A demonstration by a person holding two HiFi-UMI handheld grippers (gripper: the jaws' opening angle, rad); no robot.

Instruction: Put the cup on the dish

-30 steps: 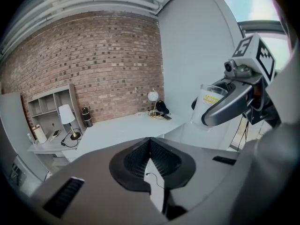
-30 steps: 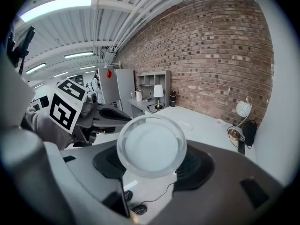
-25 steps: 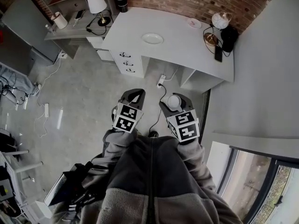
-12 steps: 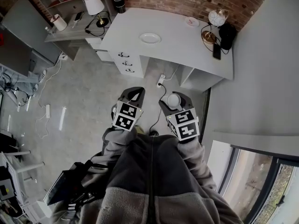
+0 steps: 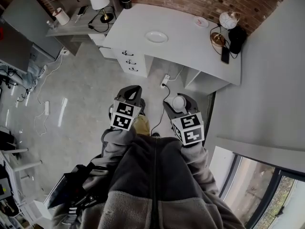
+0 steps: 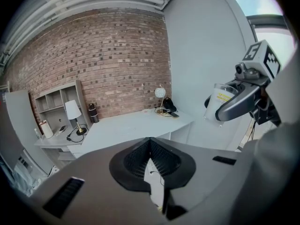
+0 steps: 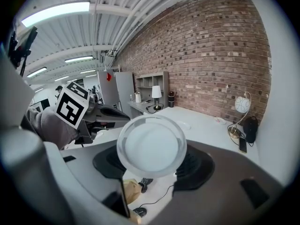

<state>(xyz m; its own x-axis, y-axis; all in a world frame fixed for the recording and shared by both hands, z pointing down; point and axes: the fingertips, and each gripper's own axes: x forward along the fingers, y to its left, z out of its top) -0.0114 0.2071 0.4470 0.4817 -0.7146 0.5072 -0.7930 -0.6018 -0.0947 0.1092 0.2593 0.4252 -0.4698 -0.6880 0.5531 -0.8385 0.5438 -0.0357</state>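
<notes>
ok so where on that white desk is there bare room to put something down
Most of the white desk is bare: the wide stretch between the round white dish and the black phone, and its front edge. The far right corner is crowded: globe lamp, black bag, small pale saucer.

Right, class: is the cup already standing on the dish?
No, the cup sits clamped in the right tongs, while the dish lies bare on the desk.

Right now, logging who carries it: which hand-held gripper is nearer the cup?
Right. The right hand-held gripper holds the cup between its jaws; the left hand-held gripper is off to its left, apart.
</notes>
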